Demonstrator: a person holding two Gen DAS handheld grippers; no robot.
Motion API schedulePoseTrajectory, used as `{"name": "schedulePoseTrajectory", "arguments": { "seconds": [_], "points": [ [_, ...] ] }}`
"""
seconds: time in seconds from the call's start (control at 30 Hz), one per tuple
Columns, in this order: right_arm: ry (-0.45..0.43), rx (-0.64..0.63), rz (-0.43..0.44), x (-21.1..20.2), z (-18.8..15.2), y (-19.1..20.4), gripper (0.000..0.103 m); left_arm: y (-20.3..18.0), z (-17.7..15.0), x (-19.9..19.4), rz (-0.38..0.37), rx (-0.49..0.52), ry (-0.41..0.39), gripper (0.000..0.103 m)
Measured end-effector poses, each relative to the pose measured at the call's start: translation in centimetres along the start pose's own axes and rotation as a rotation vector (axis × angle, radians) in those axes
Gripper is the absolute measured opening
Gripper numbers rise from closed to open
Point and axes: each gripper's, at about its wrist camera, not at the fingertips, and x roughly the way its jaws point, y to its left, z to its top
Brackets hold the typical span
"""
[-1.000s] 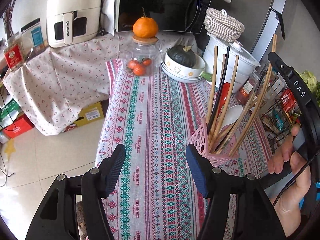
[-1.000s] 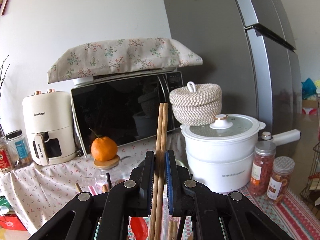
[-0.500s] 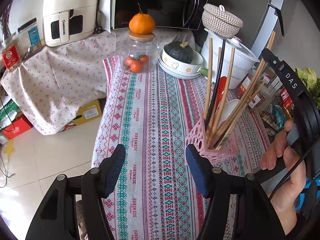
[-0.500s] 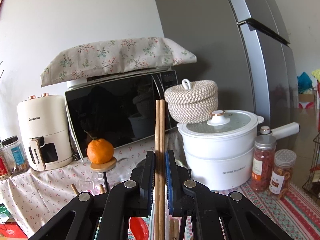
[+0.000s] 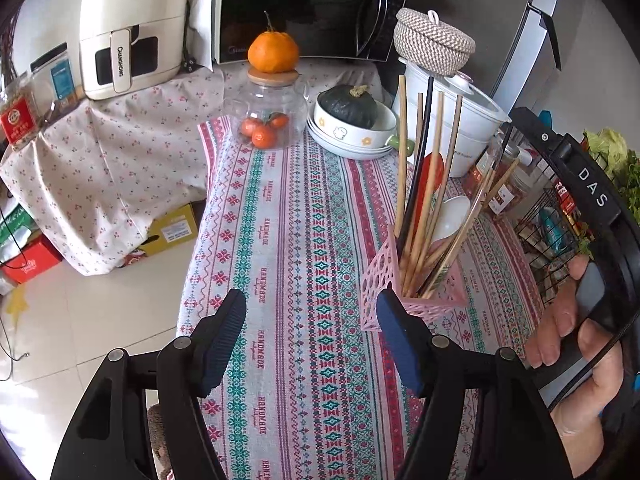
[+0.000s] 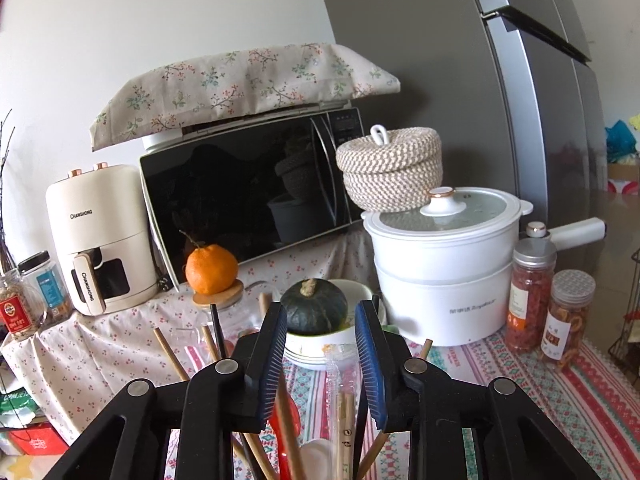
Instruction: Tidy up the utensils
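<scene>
Far left, air fryer (image 5: 130, 28) and microwave (image 5: 304, 8) parked at the back on the floral cloth, out of the working lane. Next, jar (image 5: 268, 116) of small oranges with one orange (image 5: 273, 51) perched on its lid, then squash (image 5: 349, 105) in a bowl, all pushed to the far end of the striped runner (image 5: 288, 240), presumably to leave the near stretch free for sorting. Left gripper (image 5: 310, 332) low over that bare stretch, jaws spread wide with nothing between them, likely just waiting. Right of it, pink holder (image 5: 380, 280) upright on the runner, just beside the left gripper's right finger, packed with chopsticks (image 5: 412, 200), a black stick, a red utensil and a white spoon, all leaning outward against the lattice walls. Right gripper (image 6: 322, 368) directly above the holder, jaws parted and empty, a wrapped chopstick pair (image 6: 344, 408) standing free in the gap, apparently let go so it settles among the rest; bottom of the holder hidden, so seating uncertain. Far right, white pot (image 6: 440, 276) and spice jars (image 6: 548, 300) against the fridge.
</scene>
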Motion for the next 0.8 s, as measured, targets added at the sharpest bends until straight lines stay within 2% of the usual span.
{"name": "schedulePoseTrajectory", "arguments": {
  "seconds": [0.13, 0.23, 0.3, 0.4, 0.53, 0.6, 0.67, 0.8],
  "points": [
    [0.038, -0.017, 0.006, -1.8, 0.7, -0.7, 0.039, -0.5, -0.3, -0.2, -0.005, 0.010, -0.002, 0.075],
    [0.086, -0.019, 0.005, -3.5, 1.0, -1.5, 0.047, -0.9, -0.7, -0.6, 0.017, 0.015, -0.010, 0.076],
    [0.130, -0.017, 0.001, -4.7, 1.1, -2.3, 0.059, -1.3, -1.0, -1.1, 0.028, 0.013, -0.018, 0.078],
    [0.196, -0.012, -0.028, -6.8, 1.0, -3.5, 0.070, -2.3, -1.6, -2.6, 0.029, 0.009, -0.044, 0.083],
    [0.267, -0.010, -0.098, -9.6, 0.7, -5.2, 0.082, -4.3, -2.8, -5.4, 0.059, 0.045, -0.101, 0.097],
    [0.303, 0.005, -0.134, -10.9, 0.6, -6.0, 0.092, -5.3, -3.5, -6.9, 0.072, 0.073, -0.130, 0.103],
    [0.343, 0.013, -0.161, -11.9, 0.7, -6.8, 0.101, -6.2, -4.1, -8.2, 0.088, 0.097, -0.156, 0.103],
    [0.390, -0.062, -0.194, -14.0, 0.9, -7.1, 0.102, -7.7, -5.2, -10.2, 0.100, 0.126, -0.186, 0.103]
  ]
}}
